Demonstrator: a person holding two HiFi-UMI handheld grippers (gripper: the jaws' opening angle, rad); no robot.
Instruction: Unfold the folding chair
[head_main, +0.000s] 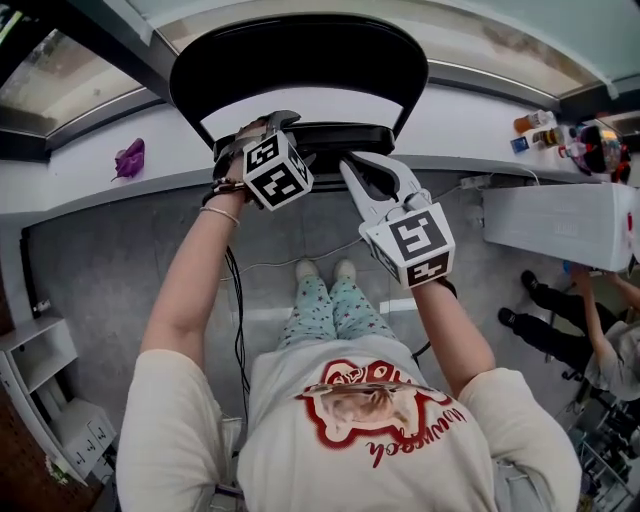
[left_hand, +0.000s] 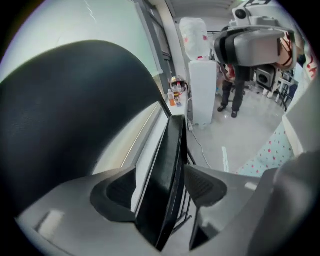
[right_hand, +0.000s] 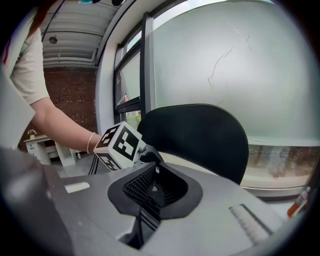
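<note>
Grey floor (head_main: 110, 270) lies below the chair (head_main: 300, 55), upright at far centre and seemingly folded. Left gripper (left_hand: 161, 186) jaws pinch its seat (left_hand: 169, 150). Right gripper (right_hand: 149, 189) jaws are pressed together, empty. Next, probably: swing the seat down.

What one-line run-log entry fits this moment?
left gripper: shut on seat | right gripper: shut, empty | chair: folded

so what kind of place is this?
Probably a lab or workshop rather than a home. A water dispenser stands beside big frosted windows, the floor is bare and grey, and another person stands in the background.
</note>
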